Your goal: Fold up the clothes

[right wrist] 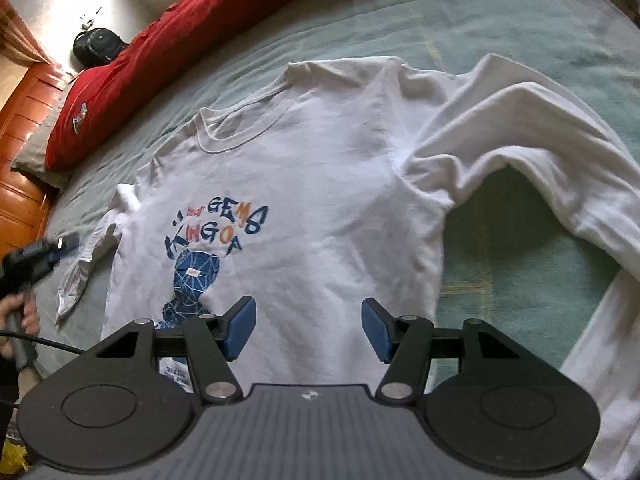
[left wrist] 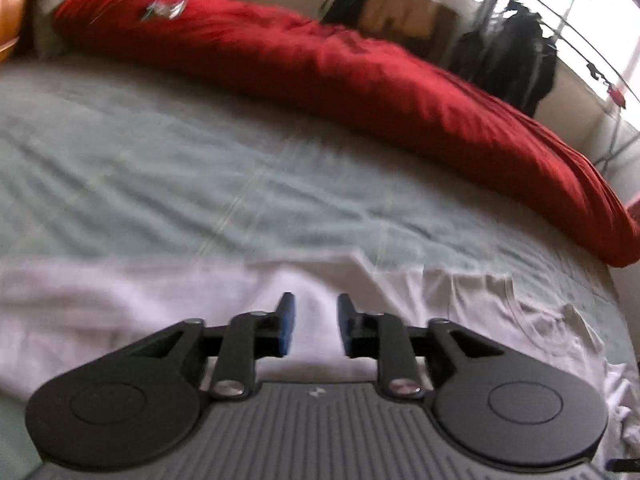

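Left wrist view (blurred). The left gripper (left wrist: 316, 326) hangs over the near part of a white long-sleeved cotton shirt (left wrist: 160, 308) spread on a bed covered with a pale green sheet (left wrist: 200, 168). Its blue-padded jaws stand a narrow gap apart with nothing between them; the pads press on no cloth. A long red duvet (left wrist: 320, 64) lies bunched along the far side of the bed. Beyond it stand a brown cardboard box (left wrist: 400, 12) and dark garments on a drying rack (left wrist: 516, 60) beside a bright window.

Right wrist view. The right gripper (right wrist: 308, 326) is poised above the lower front of the white shirt (right wrist: 340, 160), jaws wide apart and empty. The shirt lies face up, collar toward the far side, showing a blue and orange chest print (right wrist: 208, 240). One sleeve (right wrist: 520, 152) is bent into an arch at picture right, the sheet (right wrist: 500, 248) showing under it; the other sleeve (right wrist: 80, 268) lies at picture left. The left gripper (right wrist: 60, 246) appears just beside that cuff, held by a hand (right wrist: 22, 312). The red duvet (right wrist: 168, 48) runs along the far edge, with an orange wooden cabinet (right wrist: 24, 152) and a black backpack (right wrist: 98, 50) beyond.
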The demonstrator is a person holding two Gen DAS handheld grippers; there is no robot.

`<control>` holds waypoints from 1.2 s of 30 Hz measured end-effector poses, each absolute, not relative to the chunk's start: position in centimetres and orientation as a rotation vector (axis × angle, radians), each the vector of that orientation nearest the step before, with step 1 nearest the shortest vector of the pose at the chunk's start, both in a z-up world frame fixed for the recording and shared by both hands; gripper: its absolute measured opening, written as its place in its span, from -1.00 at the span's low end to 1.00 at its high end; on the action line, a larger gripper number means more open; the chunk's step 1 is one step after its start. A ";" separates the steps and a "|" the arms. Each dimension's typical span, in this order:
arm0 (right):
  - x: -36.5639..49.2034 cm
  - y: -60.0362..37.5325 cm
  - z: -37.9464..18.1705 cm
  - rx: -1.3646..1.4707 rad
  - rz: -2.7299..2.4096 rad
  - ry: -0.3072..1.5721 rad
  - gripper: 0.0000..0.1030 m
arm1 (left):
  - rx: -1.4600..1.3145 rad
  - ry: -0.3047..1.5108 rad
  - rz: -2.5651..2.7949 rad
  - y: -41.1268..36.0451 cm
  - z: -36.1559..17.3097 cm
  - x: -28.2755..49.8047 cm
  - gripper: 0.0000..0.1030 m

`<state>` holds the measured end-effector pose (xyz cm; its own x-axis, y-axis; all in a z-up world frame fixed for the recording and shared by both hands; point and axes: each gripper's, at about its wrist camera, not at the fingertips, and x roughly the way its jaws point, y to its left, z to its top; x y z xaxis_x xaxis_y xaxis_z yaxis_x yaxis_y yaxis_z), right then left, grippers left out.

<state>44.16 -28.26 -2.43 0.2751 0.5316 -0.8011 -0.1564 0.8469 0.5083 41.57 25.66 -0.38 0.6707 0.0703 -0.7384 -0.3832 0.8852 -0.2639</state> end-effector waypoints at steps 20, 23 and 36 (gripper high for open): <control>44.4 -25.3 -2.8 0.362 0.496 1.230 0.29 | -0.709 0.743 0.858 38.4 -2.0 27.1 -0.17; 44.9 -24.4 -2.5 0.350 0.507 1.229 0.29 | -0.713 0.716 0.971 40.9 -3.0 25.4 -0.16; 45.7 -19.4 -2.0 0.284 0.573 1.238 0.29 | -0.609 0.801 0.815 41.5 -2.9 28.1 -0.65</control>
